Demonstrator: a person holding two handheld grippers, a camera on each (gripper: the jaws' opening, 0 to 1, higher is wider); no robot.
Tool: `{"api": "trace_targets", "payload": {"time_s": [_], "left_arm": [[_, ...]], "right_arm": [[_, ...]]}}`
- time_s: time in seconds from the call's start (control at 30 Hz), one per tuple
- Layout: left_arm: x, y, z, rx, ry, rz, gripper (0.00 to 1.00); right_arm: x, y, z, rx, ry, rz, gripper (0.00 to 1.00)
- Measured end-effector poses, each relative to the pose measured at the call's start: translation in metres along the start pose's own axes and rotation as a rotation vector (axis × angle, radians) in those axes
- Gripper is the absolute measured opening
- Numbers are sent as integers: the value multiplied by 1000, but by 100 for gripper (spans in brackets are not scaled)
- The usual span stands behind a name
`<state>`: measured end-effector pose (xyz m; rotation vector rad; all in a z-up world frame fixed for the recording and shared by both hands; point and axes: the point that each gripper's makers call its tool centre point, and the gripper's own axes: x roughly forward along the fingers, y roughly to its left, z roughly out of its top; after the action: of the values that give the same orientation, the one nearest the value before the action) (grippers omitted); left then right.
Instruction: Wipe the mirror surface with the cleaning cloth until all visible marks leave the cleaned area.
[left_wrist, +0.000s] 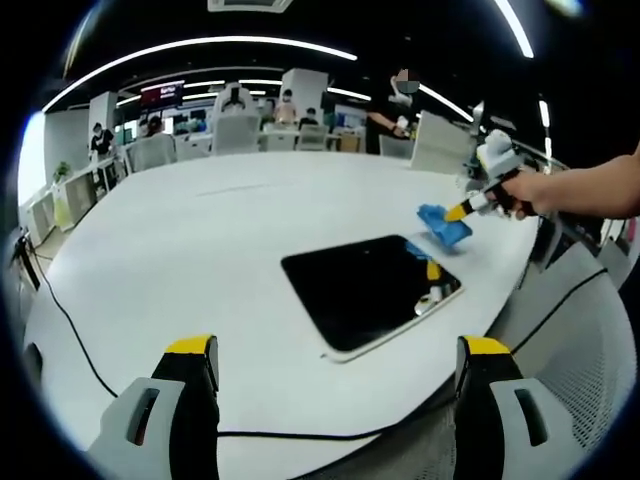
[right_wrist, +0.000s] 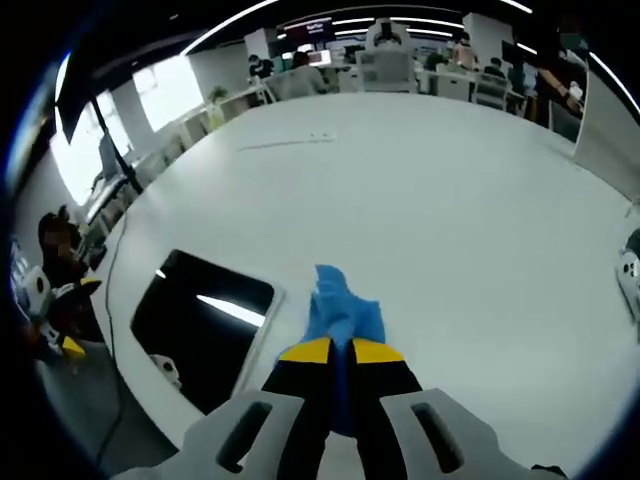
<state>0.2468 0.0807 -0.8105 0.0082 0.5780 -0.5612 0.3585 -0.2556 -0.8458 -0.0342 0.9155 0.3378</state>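
Right gripper view: crumpled blue cloth just beside dark mirror.

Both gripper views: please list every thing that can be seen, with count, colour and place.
mirror: one, dark glass with a pale frame, flat on the table near its edge.
cleaning cloth: one, blue, on the table beside the mirror's edge, pinched in the right tool.
table: one, white, large and rounded.
cable: one, black, running over the table's near edge.
office chairs and desks: several, pale, far behind the table, with people seated there.
right tool: one, black with yellow tips, shut on the cloth.
left tool: one, black with yellow tips, jaws wide apart above the table edge.
hand: one, holding the right tool.
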Motion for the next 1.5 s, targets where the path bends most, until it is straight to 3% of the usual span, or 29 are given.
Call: {"api": "trace_targets", "payload": {"time_s": [0.13,0.27,0.4,0.67,0.83,1.07,1.17,1.3,1.33,1.5], "left_arm": [[0,1,0,-4,-3,4,99],[-1,3,1,-20,-10,8,99],[0,2,1,-19,-10,7,99],[0,1,2,-20,-12,4,99],[0,2,2,-20,-15,7,99],[-1,2,2,-22,-16,8,99],[-1,2,2,-16,-12,6,99],[-1,2,2,-18,-15,4,99],[-1,1,3,-19,-17,4,99],[-1,1,3,-17,-18,4,99]], "right_arm": [[5,-3,-12,-6,15,-12,2],[10,-7,-22,-68,25,-40,5],[13,-13,-30,-84,40,-63,18],[14,-13,-27,-128,36,-70,18],[13,-17,-27,-129,28,-90,25],[13,-13,-28,-138,6,-47,31],[13,-8,-27,-98,-1,-10,37],[6,9,-25,-130,-42,68,45],[4,14,-20,-128,-79,92,47],[-11,17,-17,-128,-143,130,60]]}}
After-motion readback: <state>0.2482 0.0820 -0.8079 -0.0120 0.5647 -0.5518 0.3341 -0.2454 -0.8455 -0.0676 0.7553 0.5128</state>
